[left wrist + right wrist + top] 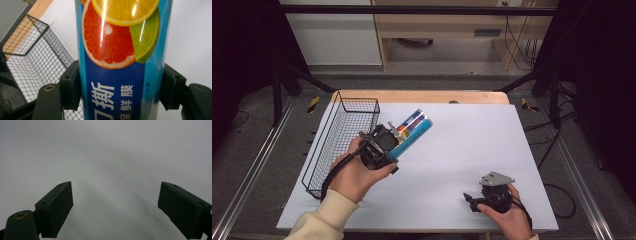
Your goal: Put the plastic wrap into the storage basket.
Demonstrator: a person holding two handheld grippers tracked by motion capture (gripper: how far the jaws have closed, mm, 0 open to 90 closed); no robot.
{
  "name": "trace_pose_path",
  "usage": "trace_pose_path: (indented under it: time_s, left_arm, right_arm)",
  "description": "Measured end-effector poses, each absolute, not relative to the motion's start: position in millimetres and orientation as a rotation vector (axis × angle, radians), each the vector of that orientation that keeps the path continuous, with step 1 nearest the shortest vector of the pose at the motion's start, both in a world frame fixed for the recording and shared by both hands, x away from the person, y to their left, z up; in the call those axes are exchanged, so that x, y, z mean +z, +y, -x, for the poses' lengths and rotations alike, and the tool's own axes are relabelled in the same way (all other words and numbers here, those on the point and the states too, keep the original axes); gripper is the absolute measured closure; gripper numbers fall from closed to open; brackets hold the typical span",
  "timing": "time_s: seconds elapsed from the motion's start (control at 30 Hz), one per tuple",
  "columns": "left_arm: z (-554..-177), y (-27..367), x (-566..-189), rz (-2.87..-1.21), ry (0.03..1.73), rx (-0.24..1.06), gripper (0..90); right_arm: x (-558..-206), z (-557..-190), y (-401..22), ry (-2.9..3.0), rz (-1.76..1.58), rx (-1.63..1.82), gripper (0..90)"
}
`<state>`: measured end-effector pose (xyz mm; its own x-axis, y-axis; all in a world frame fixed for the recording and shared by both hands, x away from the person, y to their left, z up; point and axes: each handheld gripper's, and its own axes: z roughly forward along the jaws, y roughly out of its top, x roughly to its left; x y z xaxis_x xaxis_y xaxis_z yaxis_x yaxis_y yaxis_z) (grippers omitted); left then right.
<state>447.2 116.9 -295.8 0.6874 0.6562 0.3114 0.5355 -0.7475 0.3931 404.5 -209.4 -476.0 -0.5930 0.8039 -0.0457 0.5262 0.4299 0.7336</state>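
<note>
Gripping: left gripper [388, 141] clamps the blue citrus-printed cling-film tube [413, 131].
Idle: right gripper [476, 201], jaws apart.
Tip: clear black wire basket [343, 131] rim, lower level.

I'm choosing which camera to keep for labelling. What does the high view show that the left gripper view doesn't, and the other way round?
High view alone: the right gripper low over the white table, the person's hands, and the whole wire basket.

Left gripper view alone: the citrus slices and white lettering on the blue box, with both black jaws pressed against its sides.

Both: the left gripper shut on the box, the basket beside it, and the white table.
</note>
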Motion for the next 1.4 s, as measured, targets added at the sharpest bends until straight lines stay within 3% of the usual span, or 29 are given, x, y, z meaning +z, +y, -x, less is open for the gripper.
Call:
trace_pose_path:
  time_s: [0.9,1.4]
  left_arm:
    - [-448.1,195.5,-298.3,-2.576,1.181,0.667,32.2]
    - [-447.8,218.8,-303.5,-2.572,1.253,0.654,32.2]
  right_arm:
    - [-475.9,-404.1,-211.7,2.294,-1.142,0.969,13.2]
    - [-476.1,-404.2,-211.2,2.294,-1.144,0.964,13.2]
